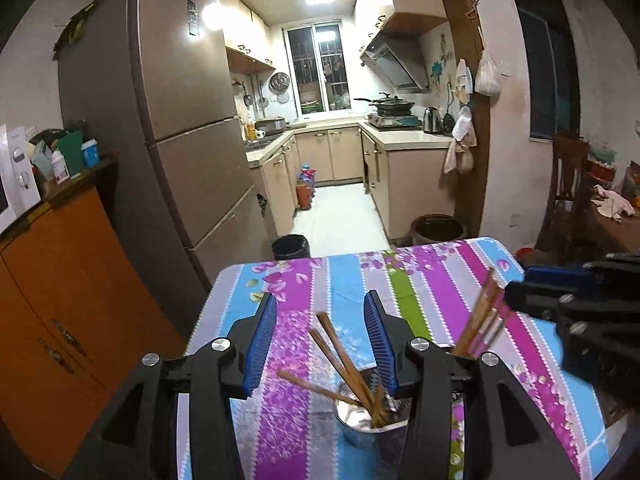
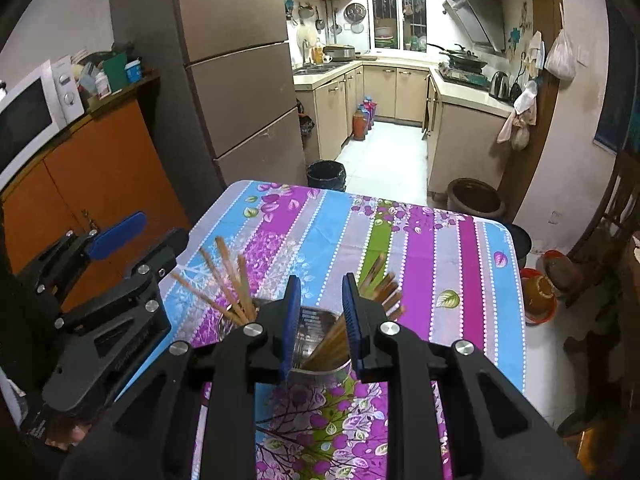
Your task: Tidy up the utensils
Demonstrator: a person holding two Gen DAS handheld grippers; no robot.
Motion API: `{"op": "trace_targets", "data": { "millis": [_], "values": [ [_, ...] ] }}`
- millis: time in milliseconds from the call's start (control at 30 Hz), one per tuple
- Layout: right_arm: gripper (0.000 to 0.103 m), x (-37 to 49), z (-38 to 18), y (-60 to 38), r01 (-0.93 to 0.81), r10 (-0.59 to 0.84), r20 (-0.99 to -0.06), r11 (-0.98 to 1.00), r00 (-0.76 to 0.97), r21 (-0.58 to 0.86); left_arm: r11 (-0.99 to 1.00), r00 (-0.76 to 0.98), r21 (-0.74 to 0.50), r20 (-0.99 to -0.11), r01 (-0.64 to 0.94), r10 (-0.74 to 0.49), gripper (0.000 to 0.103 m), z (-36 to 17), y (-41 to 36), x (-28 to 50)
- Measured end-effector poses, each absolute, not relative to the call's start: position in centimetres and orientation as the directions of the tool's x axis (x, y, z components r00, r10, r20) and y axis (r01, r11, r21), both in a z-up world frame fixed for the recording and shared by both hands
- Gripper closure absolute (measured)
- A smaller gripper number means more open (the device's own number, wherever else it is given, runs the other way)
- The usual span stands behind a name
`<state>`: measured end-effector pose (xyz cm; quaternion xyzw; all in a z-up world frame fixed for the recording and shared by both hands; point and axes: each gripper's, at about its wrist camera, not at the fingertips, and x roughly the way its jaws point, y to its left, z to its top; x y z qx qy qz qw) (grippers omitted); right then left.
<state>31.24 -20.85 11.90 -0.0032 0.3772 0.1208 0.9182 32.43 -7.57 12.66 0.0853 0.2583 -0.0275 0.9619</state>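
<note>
Far left, beyond the surface (image 1: 440, 272): orange cabinet (image 1: 60, 280), with a microwave (image 2: 28, 116) cut off at the frame edge.

Next, the left hand-held gripper (image 1: 320, 298): jaws spread, blue pads well apart, pinching nothing. Hovers above the left metal cup (image 1: 352, 412) at the near left of the surface. Shows only part of that cup's rim and inside; hides the cup's right side behind one black finger. Leaning out of it between the pads, touching neither: left chopsticks (image 1: 340, 356), brown and fanned, lower ends lost in the cup's dark inside.

Further right, the right metal cup (image 2: 316, 332), just beside the first, seen through a slim gap. In the left wrist view almost wholly covered by the left hand-held gripper's finger.

Above it, the right hand-held gripper (image 2: 321, 280): pads drawn near each other, narrow gap left, nothing visibly pinched. Right chopsticks (image 2: 384, 284) stand in that cup, passing behind the right pad; blurred at the tips, count impossible to tell.

Far right: dim corner, chair (image 1: 568, 184) hard to make out.
</note>
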Motion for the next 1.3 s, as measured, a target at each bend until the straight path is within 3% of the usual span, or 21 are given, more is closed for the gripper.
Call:
{"op": "trace_targets", "data": {
  "millis": [100,233,400,633,767,1000,1100,1200,1233,1300],
  "values": [
    [0.082,29.8,11.2,-20.4,-0.23,0.216,-0.683,0.971,0.698,0.072,0.984,0.864,0.143,-0.503,0.11,-0.024,0.056,11.9,-7.7,31.0],
    [0.073,27.5,10.1,-20.0,-0.241,0.206,-0.662,0.97,0.721,0.04,0.98,0.862,0.151,-0.505,0.127,-0.034,0.055,10.3,-8.0,28.7],
    [0.073,24.8,8.1,-20.0,-0.212,0.177,-0.632,0.977,0.755,0.02,0.987,0.851,0.11,-0.524,0.118,-0.044,0.053,8.2,-7.2,26.2],
    [0.067,20.4,4.5,-19.7,-0.19,0.164,-0.596,0.982,0.786,0.019,0.985,0.874,0.12,-0.484,0.12,-0.047,0.038,4.7,-6.5,20.9],
    [0.053,17.9,2.6,-19.6,-0.163,0.147,-0.577,0.986,0.803,0.023,0.987,0.864,0.108,-0.5,0.119,-0.05,0.034,2.0,-5.8,18.5],
    [0.045,12.4,-0.5,-19.9,-0.077,0.049,-0.523,0.997,0.851,-0.031,0.989,0.889,0.102,-0.455,0.109,-0.051,0.018,-0.8,-4.0,13.2],
    [0.041,9.8,-1.6,-19.9,-0.048,0.003,-0.482,0.996,0.876,-0.08,0.991,0.893,0.082,-0.447,0.105,-0.057,0.018,-1.3,-3.1,11.0],
    [0.018,7.7,-2.3,-19.9,-0.048,0.001,-0.457,0.995,0.889,-0.091,0.993,0.901,0.06,-0.428,0.1,-0.064,0.018,-1.5,-2.4,9.0],
    [0.005,7.0,-2.4,-20.0,-0.068,0.024,-0.45,0.994,0.893,-0.082,0.994,0.903,0.053,-0.425,0.096,-0.065,0.018,-1.6,-2.1,8.5],
    [0.006,5.9,-2.6,-19.9,-0.092,0.045,-0.455,0.992,0.889,-0.082,0.996,0.908,0.049,-0.416,0.074,-0.047,0.012,-1.6,-1.7,7.3]
  ]
}}
